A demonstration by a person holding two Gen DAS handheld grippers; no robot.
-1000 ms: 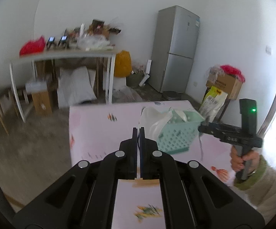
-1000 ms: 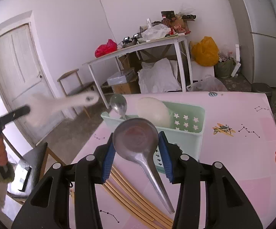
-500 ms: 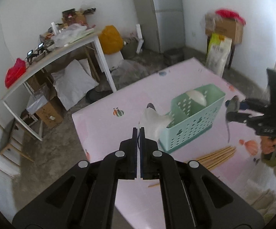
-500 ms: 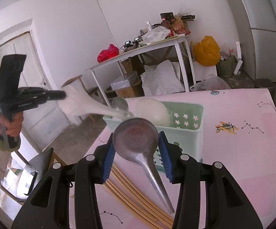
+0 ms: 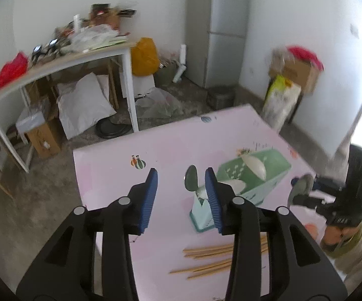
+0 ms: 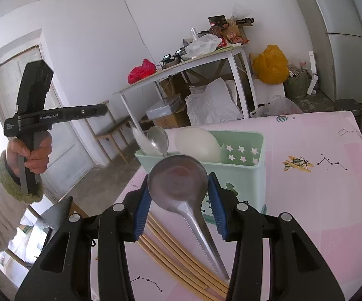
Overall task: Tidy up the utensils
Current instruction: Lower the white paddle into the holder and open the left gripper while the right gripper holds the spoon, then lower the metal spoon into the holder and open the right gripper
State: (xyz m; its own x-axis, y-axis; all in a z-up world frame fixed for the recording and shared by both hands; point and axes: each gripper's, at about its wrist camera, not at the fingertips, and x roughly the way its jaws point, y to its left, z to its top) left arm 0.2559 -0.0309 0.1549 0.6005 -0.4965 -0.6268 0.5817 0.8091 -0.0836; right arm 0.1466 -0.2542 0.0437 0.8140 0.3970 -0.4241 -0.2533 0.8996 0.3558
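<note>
The ladle [image 6: 177, 184], centre of the frame, is brushed metal with a dull sheen. Behind it the mint basket [image 6: 241, 165] is matt plastic with star cut-outs. Chopsticks [image 6: 181, 258] at lower centre look like pale, smooth wood. The pink tablecloth [image 6: 331, 175] at right is smooth and faintly glossy.

Grey fridge [image 5: 218, 30] against white wall, cluttered side desk [image 5: 63, 62] with red bag [image 5: 11, 70], yellow sack [image 5: 144, 56], cardboard box [image 5: 298, 72], white door [image 6: 30, 115]
</note>
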